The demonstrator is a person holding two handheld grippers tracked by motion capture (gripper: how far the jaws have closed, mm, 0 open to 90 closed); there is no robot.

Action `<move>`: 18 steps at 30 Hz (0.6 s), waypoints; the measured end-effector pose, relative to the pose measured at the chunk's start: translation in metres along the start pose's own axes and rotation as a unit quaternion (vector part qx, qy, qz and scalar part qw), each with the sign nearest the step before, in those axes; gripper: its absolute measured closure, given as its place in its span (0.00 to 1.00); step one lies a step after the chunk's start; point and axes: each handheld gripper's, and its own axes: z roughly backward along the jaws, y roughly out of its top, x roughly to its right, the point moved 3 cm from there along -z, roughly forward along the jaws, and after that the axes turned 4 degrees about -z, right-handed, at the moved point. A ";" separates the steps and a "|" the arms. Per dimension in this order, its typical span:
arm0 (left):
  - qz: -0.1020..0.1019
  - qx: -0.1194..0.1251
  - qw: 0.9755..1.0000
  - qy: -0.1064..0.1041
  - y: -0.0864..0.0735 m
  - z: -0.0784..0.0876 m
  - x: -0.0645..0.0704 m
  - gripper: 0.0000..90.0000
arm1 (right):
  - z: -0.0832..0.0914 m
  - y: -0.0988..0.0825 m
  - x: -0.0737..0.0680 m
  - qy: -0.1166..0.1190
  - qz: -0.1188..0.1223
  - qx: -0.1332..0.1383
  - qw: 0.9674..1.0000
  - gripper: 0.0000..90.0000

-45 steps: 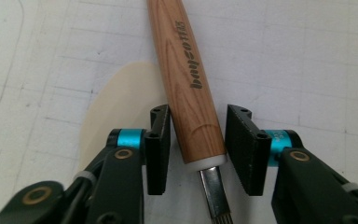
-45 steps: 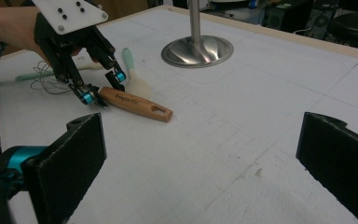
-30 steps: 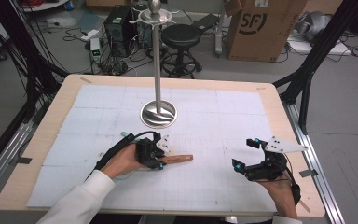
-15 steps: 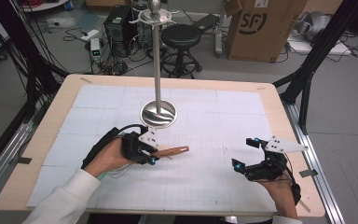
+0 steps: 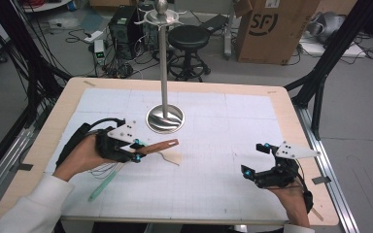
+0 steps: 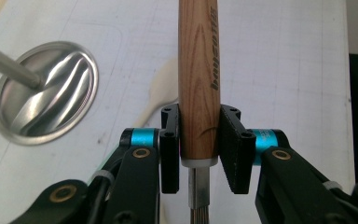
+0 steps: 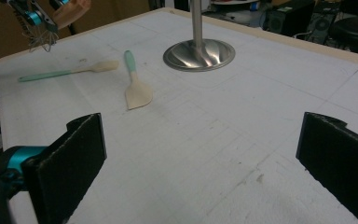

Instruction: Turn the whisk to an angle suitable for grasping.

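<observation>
My left gripper is shut on the wooden handle of a whisk and holds it above the table, left of centre. In the left gripper view the jaws press both sides of that handle, just above its metal collar. The whisk's wires hang under the far hand in the right gripper view. A steel stand with a round base and a tall pole rises at the table's middle. My right gripper rests open at the front right, nothing between its pads.
A cream spatula with a teal handle lies on the white mat, beside a teal-handled spoon. From above, the spatula blade and a teal handle lie under the left hand. A stool and boxes stand beyond the table.
My left hand has lifted the whisk off the mat and drawn it left; its handle now points up to the right. The right gripper has stayed put.
</observation>
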 end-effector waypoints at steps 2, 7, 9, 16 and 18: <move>-0.001 -0.011 1.000 0.001 -0.009 0.007 0.000 0.79 | -0.001 0.000 -0.001 0.001 -0.003 -0.002 1.000 0.00; 0.006 -0.020 1.000 0.006 -0.035 0.020 -0.004 0.79 | -0.002 0.000 -0.001 0.000 -0.002 -0.003 1.000 0.00; 0.007 -0.028 1.000 0.006 -0.046 0.023 -0.005 0.79 | -0.002 0.000 -0.001 0.000 -0.002 -0.003 1.000 0.00; 0.007 -0.045 0.999 -0.006 -0.077 0.023 -0.004 0.79 | -0.003 0.000 0.000 0.000 -0.002 -0.004 1.000 0.00; 0.006 -0.046 0.999 -0.011 -0.083 0.021 -0.004 0.79 | -0.003 0.000 -0.001 0.000 -0.003 -0.005 1.000 0.00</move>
